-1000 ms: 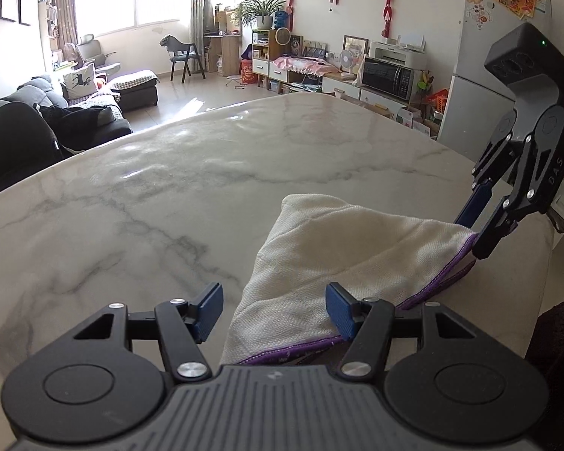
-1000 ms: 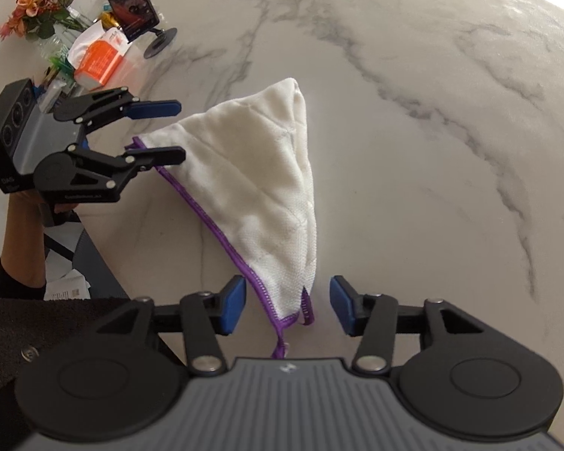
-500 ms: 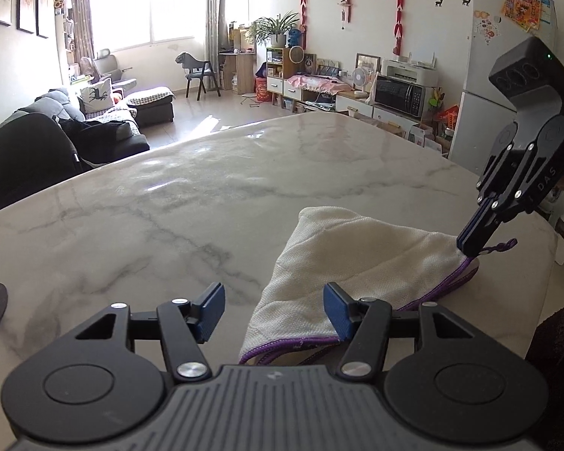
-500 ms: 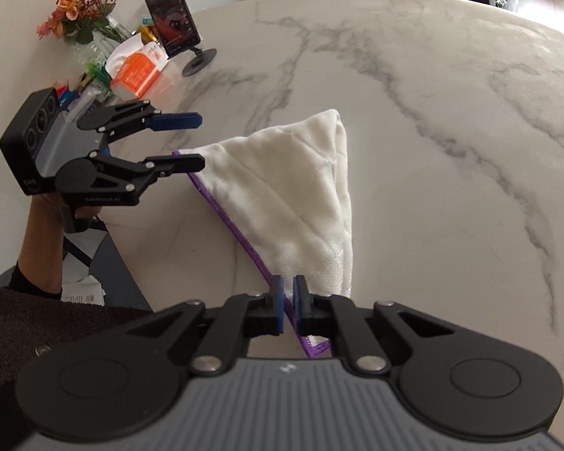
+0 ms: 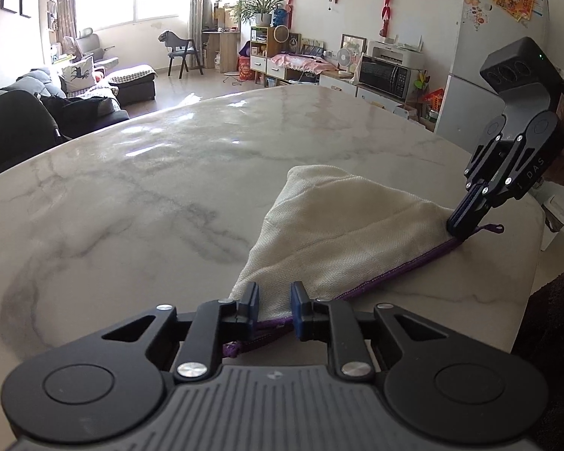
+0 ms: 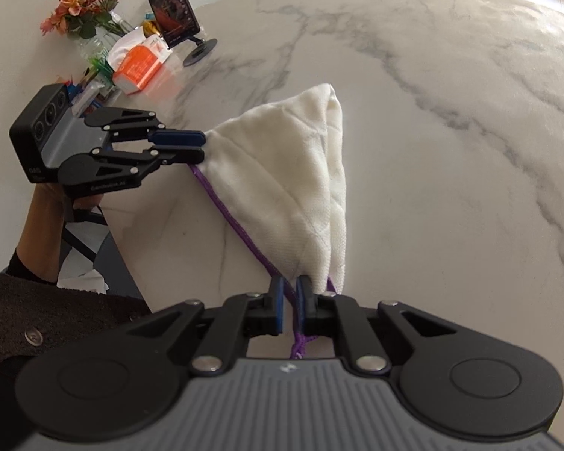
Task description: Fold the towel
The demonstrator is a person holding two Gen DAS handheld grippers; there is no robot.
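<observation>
Marble table [image 5: 139, 195], living room behind. Towel [image 6: 293, 188] lies as soft, light triangle near my edge. My left gripper [image 5: 274, 314] closing on 9 o'clock corner; my right gripper [image 6: 288, 310] easing slightly, purple hem between pads. Limp cloth: pinch corners at hem.

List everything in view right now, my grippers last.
white towel with purple hem: one, folded into a triangle, near the table edge
white marble table: one, grey-veined, under the towel
black phone on a stand: one, far left of the right wrist view
orange packet: one, beside the phone
orange and red flowers: one bunch, behind the packet
black microwave: one, beyond the table
white fridge: one, right of the microwave
left gripper: black, jaws closing on a towel corner
right gripper: black, jaws opening, purple hem between them
</observation>
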